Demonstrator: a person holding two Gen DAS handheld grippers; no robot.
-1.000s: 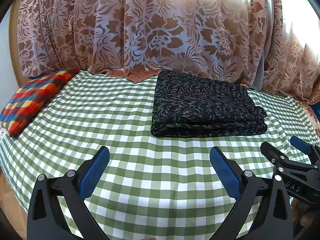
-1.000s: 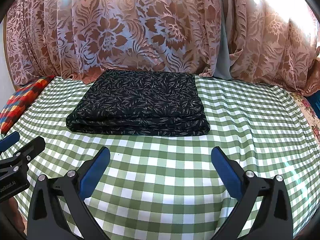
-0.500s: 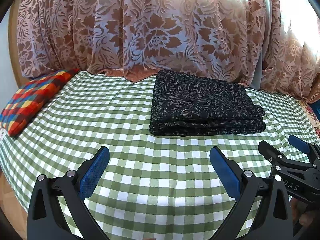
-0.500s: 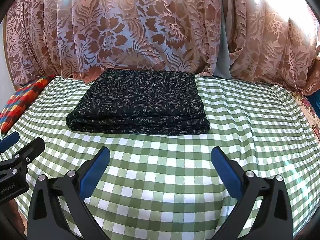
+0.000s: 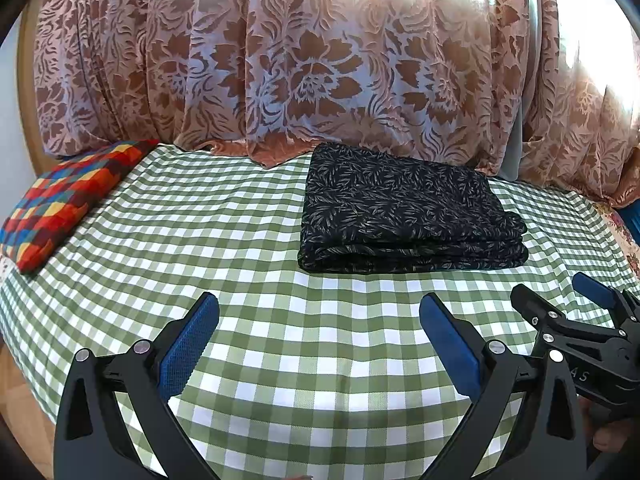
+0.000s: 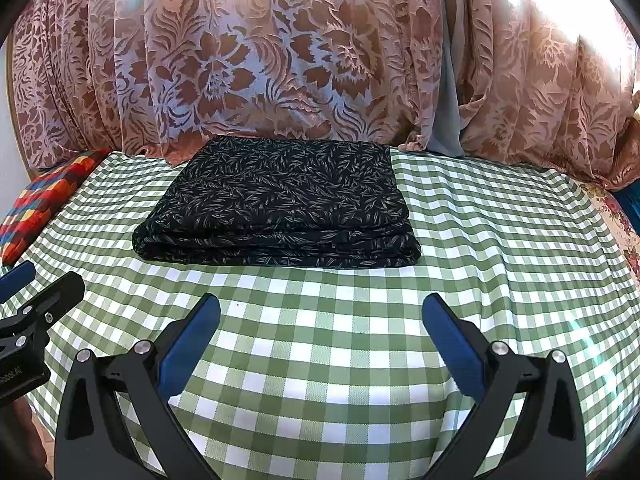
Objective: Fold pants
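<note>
A floral curtain [image 5: 320, 64] hung behind the green-and-white checked tablecloth [image 5: 200, 240]. On the cloth, toward its far edge, lay the black leaf-print pants [image 6: 280, 204], folded into a flat rectangular stack. A multicoloured cushion [image 5: 60, 208] lay at the far left. We held our left gripper [image 5: 318, 316] and right gripper [image 6: 320, 314] over the near cloth, both with jaws spread wide and empty, well apart from the pants.
</note>
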